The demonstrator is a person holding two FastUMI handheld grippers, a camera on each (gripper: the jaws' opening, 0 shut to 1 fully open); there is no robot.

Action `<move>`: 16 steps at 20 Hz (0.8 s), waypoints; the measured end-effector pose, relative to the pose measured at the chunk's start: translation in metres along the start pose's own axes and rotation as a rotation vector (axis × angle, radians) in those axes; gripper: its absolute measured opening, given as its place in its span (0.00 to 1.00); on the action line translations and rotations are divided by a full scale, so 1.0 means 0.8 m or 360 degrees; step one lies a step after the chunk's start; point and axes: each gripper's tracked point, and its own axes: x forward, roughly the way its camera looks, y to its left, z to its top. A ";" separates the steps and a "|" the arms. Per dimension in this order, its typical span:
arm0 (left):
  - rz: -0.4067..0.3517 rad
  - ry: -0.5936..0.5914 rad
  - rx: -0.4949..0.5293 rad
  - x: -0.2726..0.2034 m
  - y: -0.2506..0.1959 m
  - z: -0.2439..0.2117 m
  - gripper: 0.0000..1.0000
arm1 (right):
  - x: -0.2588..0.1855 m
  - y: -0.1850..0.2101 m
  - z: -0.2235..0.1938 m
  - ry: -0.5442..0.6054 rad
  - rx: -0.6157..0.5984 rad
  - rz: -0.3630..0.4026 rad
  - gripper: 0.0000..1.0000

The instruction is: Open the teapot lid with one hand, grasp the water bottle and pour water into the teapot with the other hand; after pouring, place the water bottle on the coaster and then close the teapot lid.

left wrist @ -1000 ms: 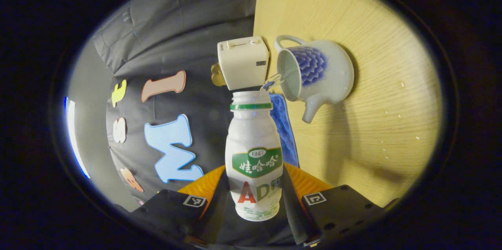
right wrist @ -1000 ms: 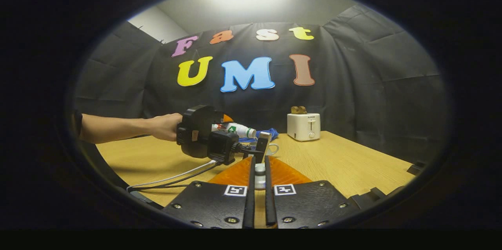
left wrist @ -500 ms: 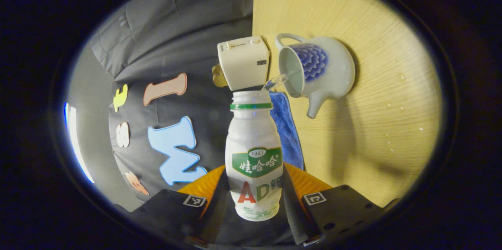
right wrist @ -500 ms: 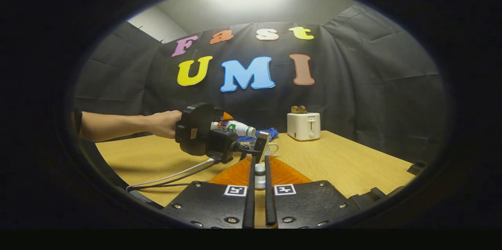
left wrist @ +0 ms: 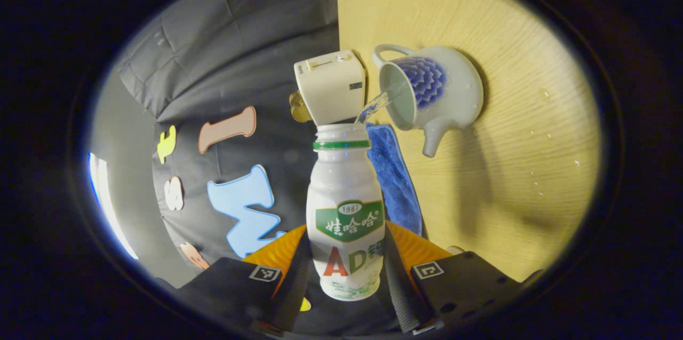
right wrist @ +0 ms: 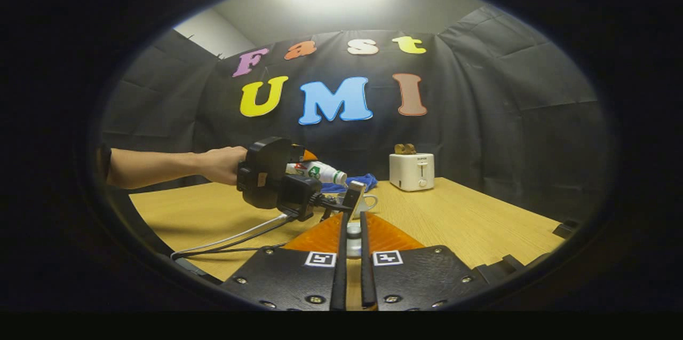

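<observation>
Water bottle [left wrist: 346,212] clamped by its lower body between the closed jaws of the left gripper [left wrist: 346,257], white, green-ringed at the neck, uncapped, tipped over on its side above the desk [left wrist: 507,169]. Thin clear stream of water [left wrist: 375,107] arcing from the mouth into the open top of the teapot [left wrist: 435,92]. Teapot white with a blue flower pattern, lidless, standing on the desk just beyond the bottle's mouth, handle on one side and spout on the other. Scattered water drops [left wrist: 545,95] on the wood past the teapot. Folded blue cloth [left wrist: 395,180] lying on the desk beside the teapot, under the bottle's neck; cream toaster [left wrist: 331,86] farther back near the desk's far edge.

From the right gripper view: same bottle [right wrist: 320,172] seen lying nearly level in the left gripper [right wrist: 307,169], held by a hand [right wrist: 224,165] on a bare forearm, a cable [right wrist: 240,236] trailing down to the desk. Teapot [right wrist: 367,202] partly hidden behind the left gripper. Right gripper [right wrist: 354,217] held low and nearer, jaws almost together and pinching a small pale piece, apparently the knob of the teapot lid [right wrist: 352,237], apart from the pot. Toaster [right wrist: 411,172] off to the right with something brown sticking out of its top
</observation>
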 end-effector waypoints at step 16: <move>0.0026 -0.0012 0.0137 -0.001 0.009 0.004 0.75 | 0.001 0.002 0.006 -0.0012 -0.0022 0.0015 0.00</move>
